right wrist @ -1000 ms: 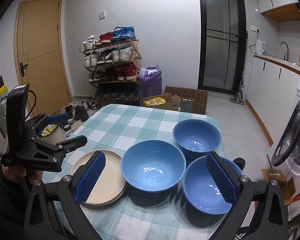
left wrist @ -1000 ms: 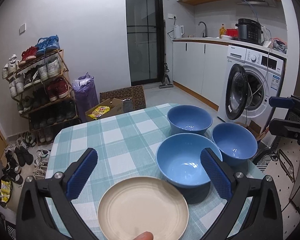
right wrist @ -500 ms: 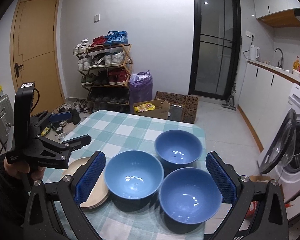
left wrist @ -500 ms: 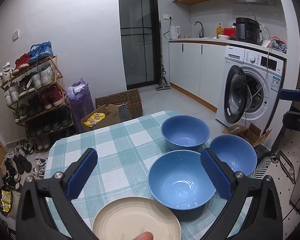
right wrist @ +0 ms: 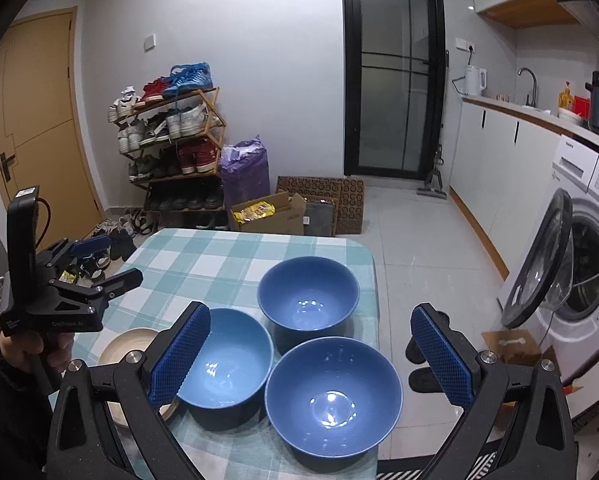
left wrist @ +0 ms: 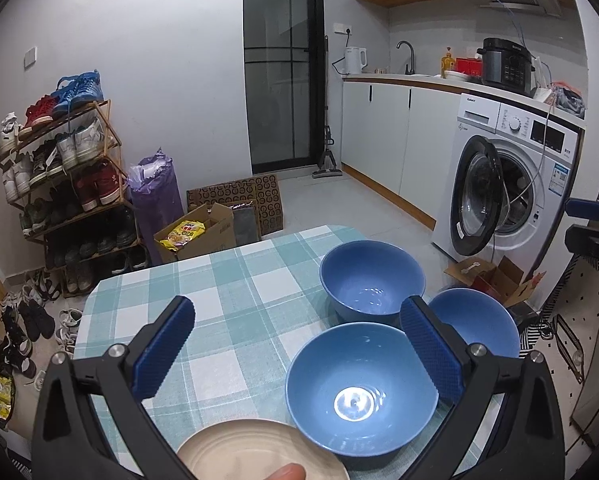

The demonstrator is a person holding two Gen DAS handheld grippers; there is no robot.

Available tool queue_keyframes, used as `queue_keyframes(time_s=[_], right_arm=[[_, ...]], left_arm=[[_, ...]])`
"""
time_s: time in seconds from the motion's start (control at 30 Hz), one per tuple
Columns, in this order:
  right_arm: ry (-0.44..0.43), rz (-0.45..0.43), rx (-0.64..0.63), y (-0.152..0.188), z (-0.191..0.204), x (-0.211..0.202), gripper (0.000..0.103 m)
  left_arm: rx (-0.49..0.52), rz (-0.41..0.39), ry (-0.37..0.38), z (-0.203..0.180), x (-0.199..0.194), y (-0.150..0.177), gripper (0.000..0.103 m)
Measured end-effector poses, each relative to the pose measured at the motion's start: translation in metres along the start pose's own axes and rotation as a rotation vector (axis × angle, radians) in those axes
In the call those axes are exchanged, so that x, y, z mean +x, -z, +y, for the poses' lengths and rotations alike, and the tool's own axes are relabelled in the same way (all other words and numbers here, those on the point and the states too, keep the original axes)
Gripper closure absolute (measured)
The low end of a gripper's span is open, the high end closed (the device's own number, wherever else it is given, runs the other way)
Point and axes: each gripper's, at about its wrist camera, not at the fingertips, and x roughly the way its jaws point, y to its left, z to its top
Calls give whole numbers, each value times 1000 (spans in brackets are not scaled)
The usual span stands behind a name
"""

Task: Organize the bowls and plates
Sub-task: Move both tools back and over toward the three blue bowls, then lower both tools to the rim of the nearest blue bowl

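The counter [right wrist: 203,256], covered in a teal-and-white check cloth, carries everything the task concerns, all bunched at its near right part: three blue bowls in a tight triangle and a cream plate stack at their left. In the right wrist view, the far bowl [right wrist: 308,294] sits toward the counter's right edge, the left bowl [right wrist: 227,356] is just beside the plate stack [right wrist: 127,344], and the near-right bowl [right wrist: 333,392] lies closest to the camera, right at the counter's near corner. The relation that matters is this: the near-right bowl sits directly ahead of and below the right gripper [right wrist: 311,360], framed between its two blue pads, which stand wide apart and hold nothing. The left gripper [left wrist: 295,356] is likewise spread wide and empty; from its own view the left bowl [left wrist: 361,388] lies ahead and to its right, with the plate stack [left wrist: 259,452] directly beneath it at the bottom edge. So the right hand is the nearer one for the near-right bowl, the left hand for the plates and left bowl. The bowls are round, so no long axis constrains the grasp; a rim pinch would probably serve for nesting. Nothing appears stacked among the bowls yet.
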Motion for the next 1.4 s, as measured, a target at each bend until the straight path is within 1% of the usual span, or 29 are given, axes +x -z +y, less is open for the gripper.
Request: queue_keyframes(time_s=[0.43,0.77,1.07,1.13,1.4], right_arm=[[-3,49,51,-4,-11,58,1],[11,93,98,-4,-28,99,1],[20,152,153,1,-44,138,1],[13,174,157,3,-44,150,1],[-2,220,187,7,-51,186,1]], left_arm=[[-19,74,2,4,48,-5,0],[-17,118,21,-4,85,-14,0],[-15,163,33,-7,118,-18,0],[-10,171,30,-8,125,-18,0],[-6,207,24,-5,150,-19,0]])
